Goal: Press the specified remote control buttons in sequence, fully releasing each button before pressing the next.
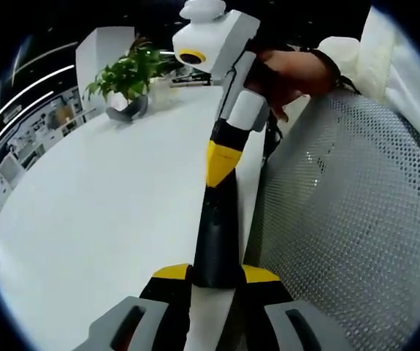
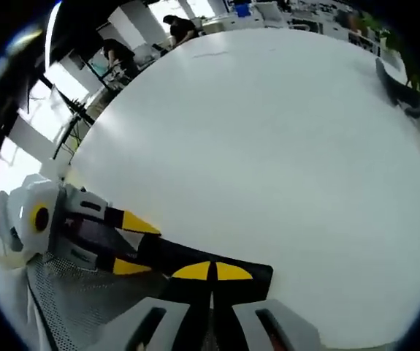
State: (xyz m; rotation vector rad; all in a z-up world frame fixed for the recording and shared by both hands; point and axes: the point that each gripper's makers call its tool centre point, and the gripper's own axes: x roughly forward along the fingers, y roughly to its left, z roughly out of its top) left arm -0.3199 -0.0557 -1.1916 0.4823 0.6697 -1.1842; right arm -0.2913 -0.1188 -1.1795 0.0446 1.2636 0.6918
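A slim black remote (image 1: 217,234) is clamped between the yellow-tipped jaws of my left gripper (image 1: 216,274), held over the edge of the white table (image 1: 100,212). My right gripper (image 1: 220,164) comes down from above, jaws together, its yellow tip resting on the remote's far end; a person's hand (image 1: 297,73) holds it. In the right gripper view the remote (image 2: 162,252) runs from my left gripper (image 2: 133,245) to under my own shut right gripper (image 2: 213,272). The buttons are hidden from me.
A potted plant (image 1: 126,95) stands at the far end of the table. A grey mesh chair back (image 1: 356,219) fills the right side beside the remote. The dark pot (image 2: 399,91) shows at the table's far right. People (image 2: 180,29) stand in the background.
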